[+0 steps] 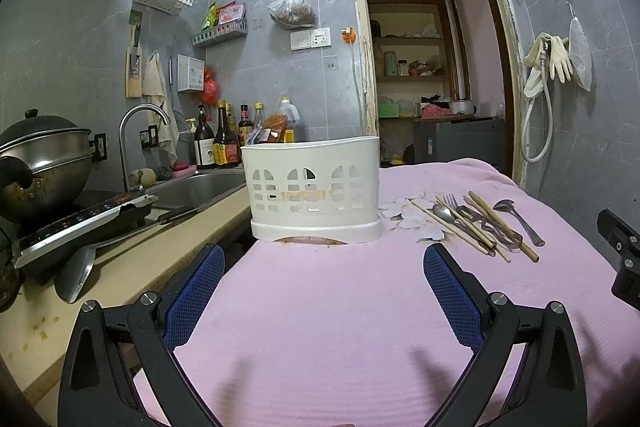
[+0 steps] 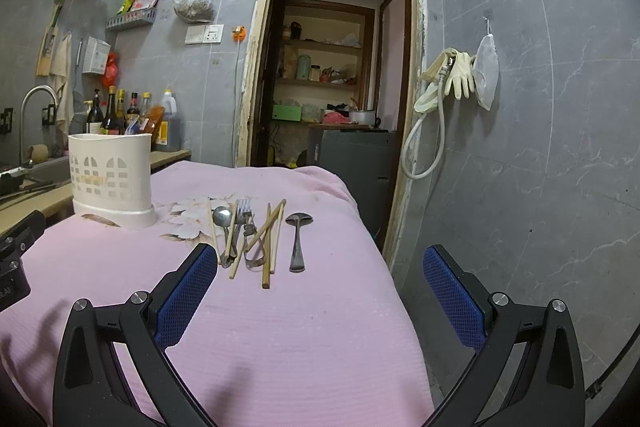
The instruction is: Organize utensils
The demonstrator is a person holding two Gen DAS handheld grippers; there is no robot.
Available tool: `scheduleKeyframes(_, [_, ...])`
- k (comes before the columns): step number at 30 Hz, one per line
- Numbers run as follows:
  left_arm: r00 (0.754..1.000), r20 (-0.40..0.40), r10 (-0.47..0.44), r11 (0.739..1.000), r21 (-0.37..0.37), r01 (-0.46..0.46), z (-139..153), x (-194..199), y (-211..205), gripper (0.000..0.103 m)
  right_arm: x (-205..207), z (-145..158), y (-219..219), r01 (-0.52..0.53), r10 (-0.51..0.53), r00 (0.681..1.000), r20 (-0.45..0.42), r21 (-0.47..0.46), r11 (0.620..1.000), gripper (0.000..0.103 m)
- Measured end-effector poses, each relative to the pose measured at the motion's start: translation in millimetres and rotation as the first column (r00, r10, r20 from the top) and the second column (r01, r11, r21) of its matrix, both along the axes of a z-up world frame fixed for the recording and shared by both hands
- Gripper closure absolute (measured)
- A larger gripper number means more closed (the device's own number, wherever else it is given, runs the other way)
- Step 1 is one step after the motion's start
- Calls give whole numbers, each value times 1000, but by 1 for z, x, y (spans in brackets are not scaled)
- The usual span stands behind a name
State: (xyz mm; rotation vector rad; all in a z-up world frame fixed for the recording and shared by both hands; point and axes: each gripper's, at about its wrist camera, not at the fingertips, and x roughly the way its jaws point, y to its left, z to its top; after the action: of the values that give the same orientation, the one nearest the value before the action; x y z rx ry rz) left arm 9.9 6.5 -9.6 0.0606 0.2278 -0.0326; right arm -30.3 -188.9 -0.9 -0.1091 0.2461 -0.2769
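A white slotted utensil holder [image 1: 314, 187] stands on the pink cloth, straight ahead of my open, empty left gripper [image 1: 324, 265]; it also shows at the left of the right wrist view [image 2: 111, 181]. A loose pile of utensils lies right of it: wooden chopsticks [image 2: 271, 245], a round spoon [image 2: 222, 217], a fork [image 2: 242, 213] and a separate flat metal spoon [image 2: 298, 239]. The pile also shows in the left wrist view [image 1: 476, 223]. My right gripper [image 2: 320, 265] is open and empty, just in front of the pile.
The pink cloth [image 1: 320, 327] covers the table. A counter on the left holds a sink [image 1: 196, 187], sauce bottles [image 1: 224, 139], a steel pot [image 1: 44, 155] on an induction cooker, and a cleaver [image 1: 76, 275]. A doorway [image 2: 336, 67] is behind; the table's right edge [image 2: 384, 267] drops off.
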Motion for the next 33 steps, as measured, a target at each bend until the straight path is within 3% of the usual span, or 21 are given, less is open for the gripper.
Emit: scheduleKeyframes(33, [1000, -1, 1, 1000, 3, 0, 2, -1, -1, 5, 1, -2, 1, 0, 0, 1000, -3, -3, 1000, 0])
